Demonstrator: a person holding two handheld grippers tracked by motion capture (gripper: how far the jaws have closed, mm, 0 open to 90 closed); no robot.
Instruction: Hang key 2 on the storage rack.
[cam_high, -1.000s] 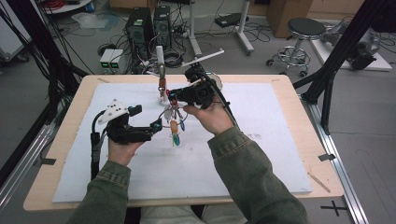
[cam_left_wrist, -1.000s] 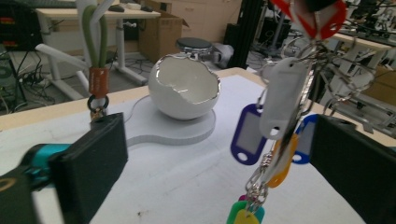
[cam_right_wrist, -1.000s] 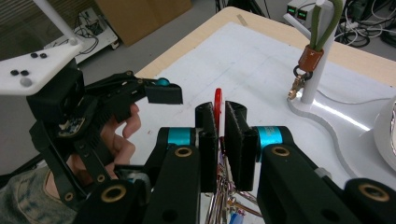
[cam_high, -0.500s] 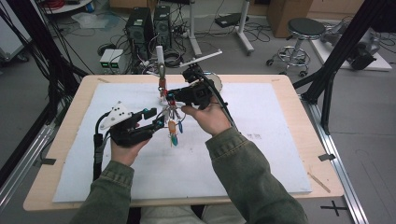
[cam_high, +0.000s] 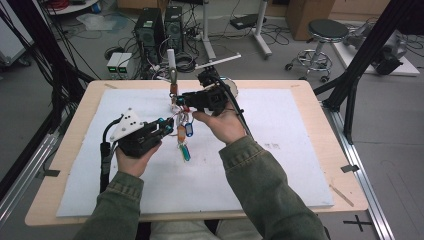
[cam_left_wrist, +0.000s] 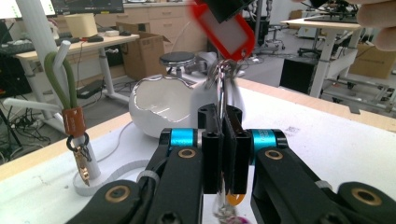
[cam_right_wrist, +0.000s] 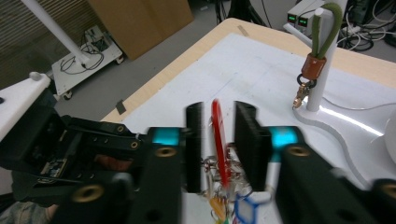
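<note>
A bunch of key rings with coloured tags (cam_high: 183, 135) hangs between my two grippers above the white mat. My left gripper (cam_left_wrist: 224, 140) has just been closing and is shut on a metal key ring (cam_left_wrist: 220, 88) of the bunch; from above the left gripper (cam_high: 167, 126) reaches in from the left. My right gripper (cam_right_wrist: 217, 112) has just been opening. The red tag (cam_right_wrist: 219, 149) stands edge-on between its jaws with a gap on each side. The red tag (cam_left_wrist: 225, 32) tops the bunch. Blue (cam_high: 190, 130) and green (cam_high: 186, 152) tags dangle below.
A white post stand (cam_high: 171, 59) at the mat's far edge carries a green loop (cam_right_wrist: 324, 32) with a brown sleeve and brass clasp (cam_left_wrist: 83, 168). A white egg-shaped bowl (cam_left_wrist: 163, 105) sits behind the right gripper (cam_high: 184, 100). The wooden table (cam_high: 320, 115) borders the mat.
My left gripper has moved right, up to the key bunch, and closed on it. The right hand has stayed where it was.
</note>
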